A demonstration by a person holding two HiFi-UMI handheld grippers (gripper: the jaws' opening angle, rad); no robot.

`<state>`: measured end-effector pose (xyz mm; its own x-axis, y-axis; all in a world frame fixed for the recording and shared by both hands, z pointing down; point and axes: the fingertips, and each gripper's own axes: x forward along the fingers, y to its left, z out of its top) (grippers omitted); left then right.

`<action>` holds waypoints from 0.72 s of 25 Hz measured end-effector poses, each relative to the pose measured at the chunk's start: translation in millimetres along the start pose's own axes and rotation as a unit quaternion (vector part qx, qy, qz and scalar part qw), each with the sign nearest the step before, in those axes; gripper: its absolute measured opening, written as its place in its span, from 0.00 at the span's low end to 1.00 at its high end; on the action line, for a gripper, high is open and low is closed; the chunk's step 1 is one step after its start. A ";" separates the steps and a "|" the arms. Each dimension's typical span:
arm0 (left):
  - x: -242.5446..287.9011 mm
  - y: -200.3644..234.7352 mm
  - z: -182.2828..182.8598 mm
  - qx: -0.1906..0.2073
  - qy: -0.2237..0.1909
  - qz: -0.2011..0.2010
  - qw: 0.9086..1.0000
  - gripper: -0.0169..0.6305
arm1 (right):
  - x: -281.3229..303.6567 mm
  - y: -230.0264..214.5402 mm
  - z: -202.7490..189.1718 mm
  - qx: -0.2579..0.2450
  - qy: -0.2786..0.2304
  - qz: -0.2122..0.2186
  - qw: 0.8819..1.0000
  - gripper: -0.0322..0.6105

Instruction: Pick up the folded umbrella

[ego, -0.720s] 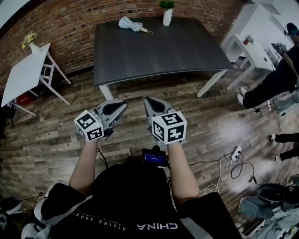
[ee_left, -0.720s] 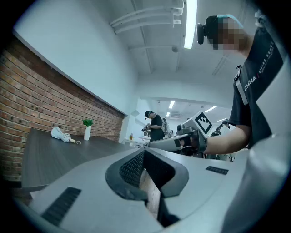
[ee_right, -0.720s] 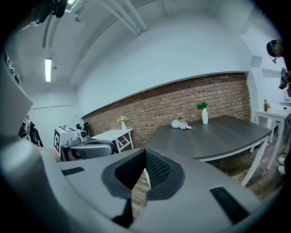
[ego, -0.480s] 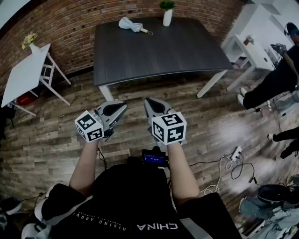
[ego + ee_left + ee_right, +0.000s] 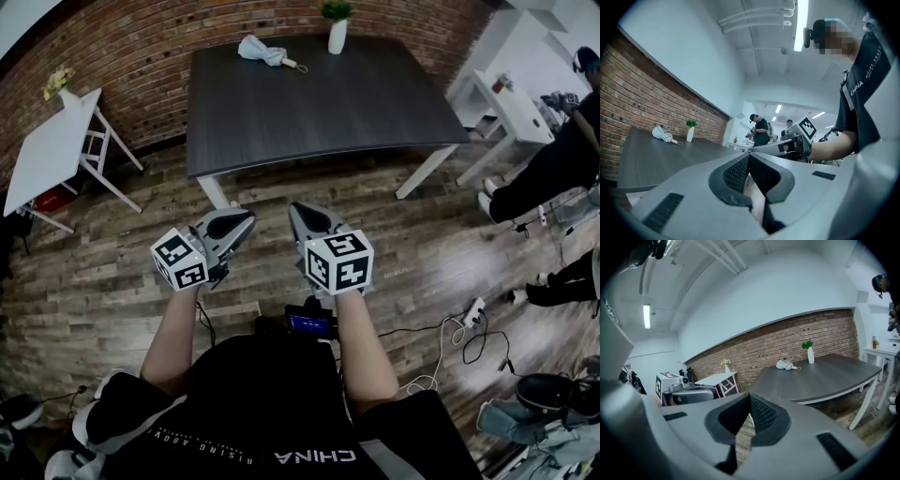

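2 hand-held grippers, left gripper and right gripper, are held over the wood floor, on the near side of the dark table. On each, the jaw tips are pressed together with nothing between them. The folded umbrella is pale grey-white, gathered into a loose, crumpled bundle. A short handle sticks out of the end that faces the white vase. It lies flat on the dark table's far edge, by the brick wall. It is near the white vase but not touching it, and well apart from both grippers. The white vase stands upright and holds 1 green plant. On the small white side table, left of the dark table, a second vase holds yellow flowers.
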<state>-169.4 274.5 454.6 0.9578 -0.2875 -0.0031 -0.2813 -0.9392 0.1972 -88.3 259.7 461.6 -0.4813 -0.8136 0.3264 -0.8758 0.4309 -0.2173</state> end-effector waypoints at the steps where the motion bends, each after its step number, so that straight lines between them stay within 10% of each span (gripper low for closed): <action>1: 2.6 0.8 -0.3 -0.002 0.001 0.002 1.000 0.03 | 0.0 -3.4 0.4 0.003 0.000 0.001 1.000 0.06; 18: 82.1 33.7 5.0 -0.012 0.013 0.034 0.999 0.03 | 5.5 -95.8 26.7 0.019 0.005 0.020 1.000 0.06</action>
<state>-100.5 218.3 456.1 0.9380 -0.3446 0.0371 -0.3440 -0.9128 0.2202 -6.1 203.6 459.7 -0.5172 -0.7918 0.3249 -0.8534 0.4483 -0.2659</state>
